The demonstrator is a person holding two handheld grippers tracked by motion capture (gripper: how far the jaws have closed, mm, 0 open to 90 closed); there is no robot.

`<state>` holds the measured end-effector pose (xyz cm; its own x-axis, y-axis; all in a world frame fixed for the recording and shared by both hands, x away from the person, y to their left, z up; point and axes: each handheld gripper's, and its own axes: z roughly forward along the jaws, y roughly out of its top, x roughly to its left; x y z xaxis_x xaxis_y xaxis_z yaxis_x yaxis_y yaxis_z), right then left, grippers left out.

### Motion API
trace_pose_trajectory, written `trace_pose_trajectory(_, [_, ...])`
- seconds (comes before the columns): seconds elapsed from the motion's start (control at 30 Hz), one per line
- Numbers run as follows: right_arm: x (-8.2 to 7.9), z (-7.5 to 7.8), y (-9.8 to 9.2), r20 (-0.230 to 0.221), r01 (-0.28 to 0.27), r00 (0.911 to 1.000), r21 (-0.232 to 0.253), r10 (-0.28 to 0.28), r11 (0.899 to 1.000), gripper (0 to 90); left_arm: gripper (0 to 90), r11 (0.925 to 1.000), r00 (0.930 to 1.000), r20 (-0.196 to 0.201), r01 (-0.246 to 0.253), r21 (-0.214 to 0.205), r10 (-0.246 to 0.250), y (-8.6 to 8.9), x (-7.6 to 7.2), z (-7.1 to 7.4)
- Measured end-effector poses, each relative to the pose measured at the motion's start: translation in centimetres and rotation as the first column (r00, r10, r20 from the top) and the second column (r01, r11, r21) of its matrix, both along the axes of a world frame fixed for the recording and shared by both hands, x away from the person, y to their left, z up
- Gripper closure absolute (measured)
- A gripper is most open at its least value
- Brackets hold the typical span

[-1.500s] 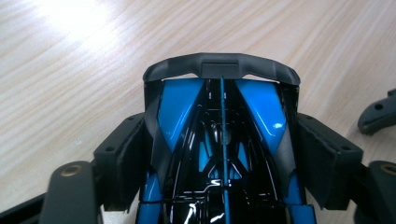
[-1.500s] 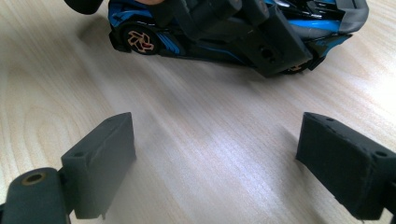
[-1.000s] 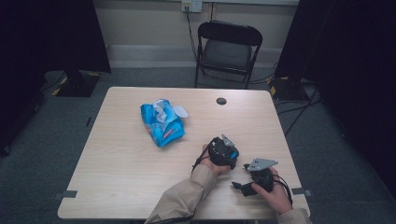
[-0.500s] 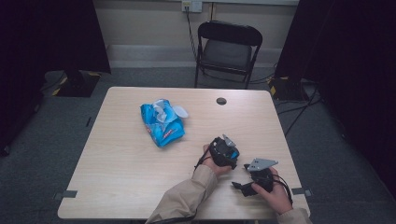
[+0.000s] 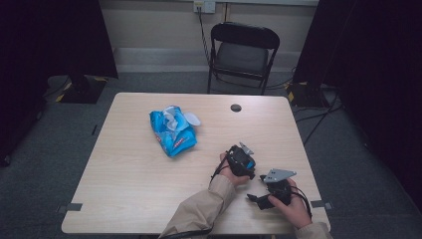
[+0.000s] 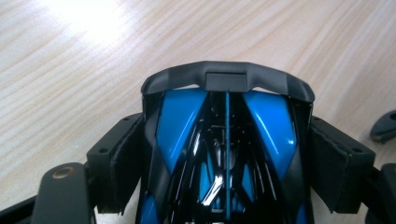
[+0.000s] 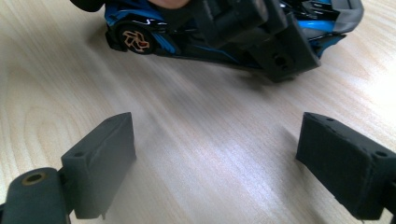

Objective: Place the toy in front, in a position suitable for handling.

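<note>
since the earlier frame almost nothing has shifted on the high view: your hands sit where they were and the blue packet has not budged, though your left gripper's jaws have just been opening a little around the car. largest first, the wooden table point(image 5: 129, 189) carries everything, with a black folding chair point(image 5: 242, 52) standing beyond its far edge. on the tabletop, the crumpled blue packet point(image 5: 173, 130) lies left of centre, well apart from your hands. the blue and black toy car point(image 6: 226, 154) rests on the table near your side, toward the right, sitting between the jaws of your left gripper point(image 6: 226, 158); the pads stand just beside its flanks, and i cannot tell whether they press on it. your right gripper point(image 7: 217, 161) is near the car, pointing at its side, jaws spread wide with bare wood between them. a small dark round grommet point(image 5: 236, 107) sits near the table's far edge.
</note>
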<state>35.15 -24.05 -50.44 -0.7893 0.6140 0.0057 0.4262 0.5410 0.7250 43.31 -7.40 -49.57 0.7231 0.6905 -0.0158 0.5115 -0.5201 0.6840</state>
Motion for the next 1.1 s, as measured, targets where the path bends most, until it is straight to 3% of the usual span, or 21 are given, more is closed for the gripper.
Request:
trace_pose_trajectory(0.27, [0.0, 0.0, 0.0, 0.000, 0.000, 1.0000, 0.000, 0.000, 1.000, 10.5, 25.3, 0.9995, 0.9997, -0.019, 0.018, 0.027, -0.017, 0.1, 0.0, 0.4])
trace_pose_trajectory(0.57, [0.0, 0.0, 0.0, 0.001, 0.000, 1.0000, 0.000, 0.000, 1.000, 10.5, 25.5, 0.9986, 0.9992, -0.025, 0.032, -0.041, -0.033, 1.5, -0.1, 2.1])
trace_pose_trajectory(0.9, [0.0, 0.0, 0.0, -0.002, 0.000, 1.0000, 0.001, 0.000, 1.000, 10.5, 25.5, 0.9970, 0.9985, 0.034, 0.044, -0.064, -0.042, 3.1, -0.6, 4.6])
trace_pose_trajectory(1.1, [0.0, 0.0, 0.0, -0.001, -0.001, 1.0000, 0.000, 0.001, 1.000, 10.5, 25.5, 0.9948, 0.9970, 0.046, 0.066, -0.077, -0.062, 3.8, -1.0, 6.4])
